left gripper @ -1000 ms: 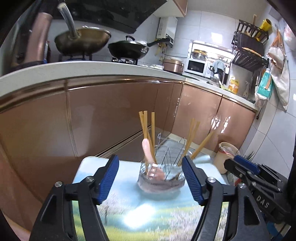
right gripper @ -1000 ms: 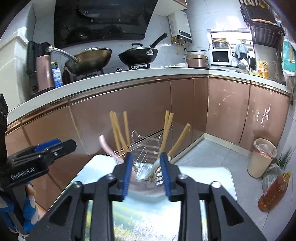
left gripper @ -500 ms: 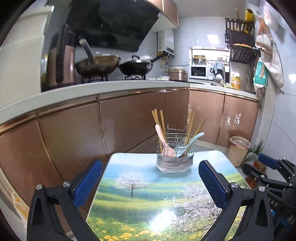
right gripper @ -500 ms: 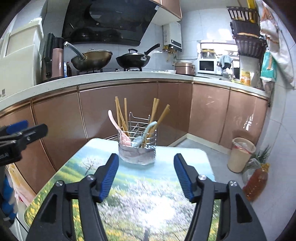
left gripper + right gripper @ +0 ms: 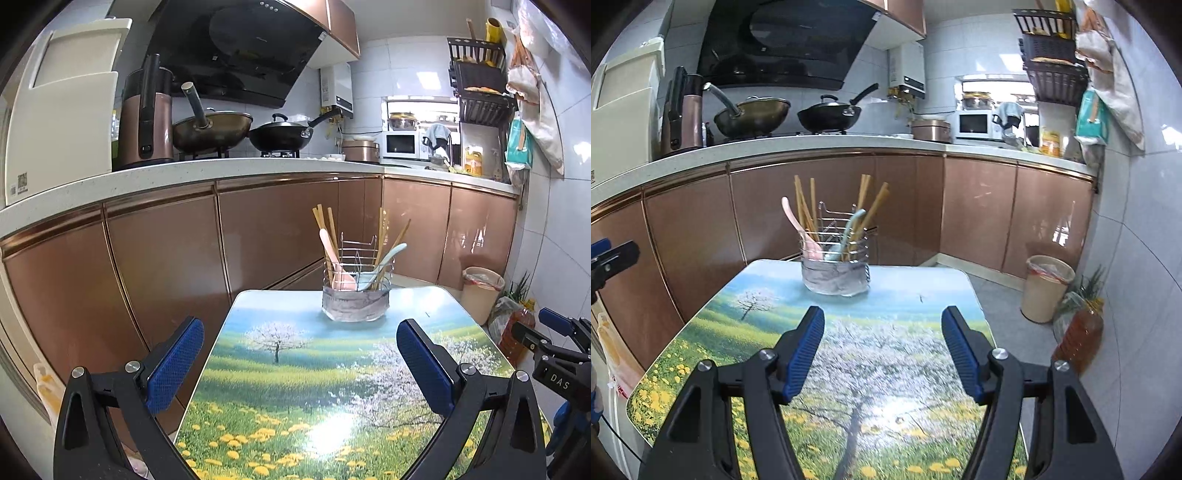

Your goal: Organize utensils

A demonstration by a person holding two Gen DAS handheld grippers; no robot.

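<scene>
A wire utensil holder [image 5: 355, 295] with a grey liner stands at the far end of the small picture-printed table [image 5: 314, 387]. It holds several wooden chopsticks [image 5: 325, 229], a pink spoon [image 5: 338, 267] and a pale blue spoon [image 5: 384, 260]. It also shows in the right wrist view [image 5: 834, 271]. My left gripper [image 5: 300, 363] is open and empty over the near part of the table. My right gripper [image 5: 882, 349] is open and empty, also well short of the holder.
Copper-fronted kitchen cabinets [image 5: 280, 229] run behind the table under a white counter with two woks [image 5: 212, 129]. A bin [image 5: 1047, 288] and an oil bottle [image 5: 1078, 338] stand on the floor to the right. The right gripper's body shows at the left view's right edge [image 5: 557, 365].
Both grippers have pulled back from the holder toward the near end of the table. The right gripper's jaws, narrow beside the holder before, have opened wide. The holder's contents stay put.
</scene>
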